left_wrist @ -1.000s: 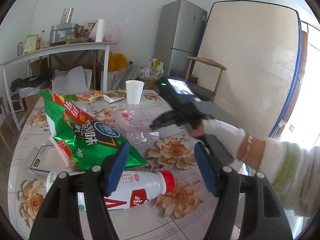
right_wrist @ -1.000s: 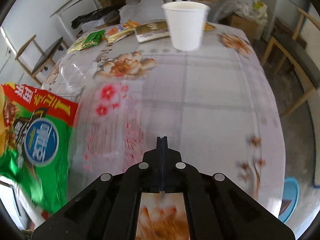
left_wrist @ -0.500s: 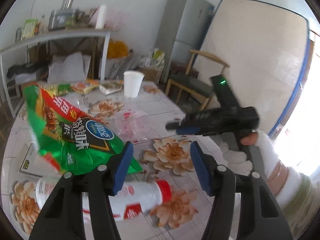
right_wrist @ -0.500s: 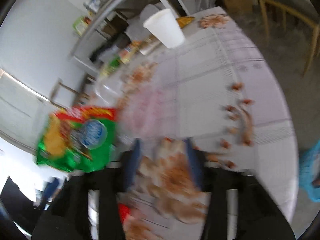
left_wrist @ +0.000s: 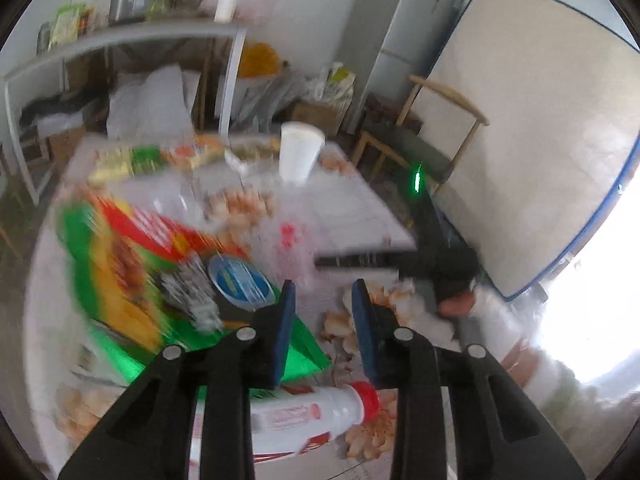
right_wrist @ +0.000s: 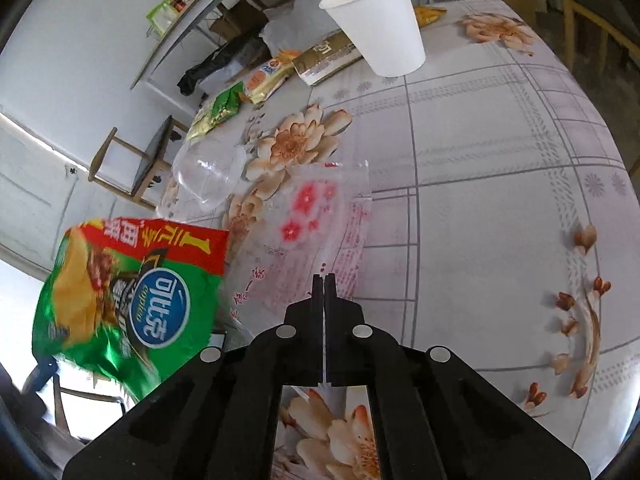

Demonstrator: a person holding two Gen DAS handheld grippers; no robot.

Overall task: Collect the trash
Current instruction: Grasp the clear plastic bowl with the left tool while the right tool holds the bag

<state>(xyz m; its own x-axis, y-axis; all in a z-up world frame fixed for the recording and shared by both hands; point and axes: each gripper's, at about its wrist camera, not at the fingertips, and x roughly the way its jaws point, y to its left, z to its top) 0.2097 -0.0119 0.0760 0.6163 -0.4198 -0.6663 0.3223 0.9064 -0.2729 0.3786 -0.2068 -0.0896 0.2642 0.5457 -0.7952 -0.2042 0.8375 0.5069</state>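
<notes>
A clear plastic wrapper with red flowers (right_wrist: 320, 216) lies on the floral tablecloth; my right gripper (right_wrist: 324, 280) is shut on its near edge. It also shows, blurred, in the left wrist view (left_wrist: 292, 240), where the right gripper (left_wrist: 320, 260) reaches in from the right. My left gripper (left_wrist: 322, 292) is open and empty, above the corner of a large green chip bag (left_wrist: 160, 276), which also shows at the left in the right wrist view (right_wrist: 132, 300). A white bottle with a red cap (left_wrist: 312, 416) lies below the left gripper.
A white paper cup (right_wrist: 380, 24) stands at the far side of the table (right_wrist: 500, 184), with several snack packets (right_wrist: 264, 76) and a clear plastic cup (right_wrist: 208, 176) on its side to its left. A wooden chair (left_wrist: 432, 128) stands beyond the table's right edge.
My right gripper has gone from open to shut on the wrapper's edge. My left gripper has narrowed its opening and risen, looking further down on the green bag.
</notes>
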